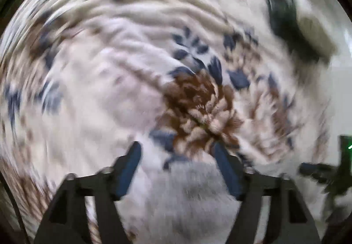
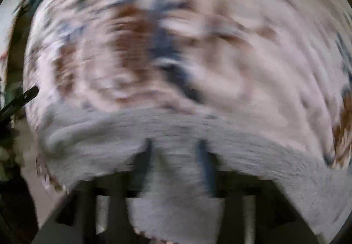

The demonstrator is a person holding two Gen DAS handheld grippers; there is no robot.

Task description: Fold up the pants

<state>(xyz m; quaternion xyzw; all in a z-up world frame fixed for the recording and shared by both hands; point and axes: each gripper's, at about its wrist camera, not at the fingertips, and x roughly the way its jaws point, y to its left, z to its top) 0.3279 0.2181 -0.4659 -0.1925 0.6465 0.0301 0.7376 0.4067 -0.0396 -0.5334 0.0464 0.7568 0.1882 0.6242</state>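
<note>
Both views are motion-blurred. The grey pants lie on a floral bedspread, near the cameras. The left tongs stand apart over the grey cloth. The right tongs straddle a pants fold; whether they are clamped, I cannot tell.

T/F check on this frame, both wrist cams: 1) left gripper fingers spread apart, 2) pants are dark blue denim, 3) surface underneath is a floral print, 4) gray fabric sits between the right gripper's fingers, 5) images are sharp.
1. True: the left gripper has its fingers spread wide.
2. False: the pants are light gray, soft-looking fabric.
3. True: the floral cover shows brown and blue flowers on white.
4. True: gray fabric fills the gap of the right gripper; whether the grip is closed on it cannot be told.
5. False: both views are motion-blurred.
</note>
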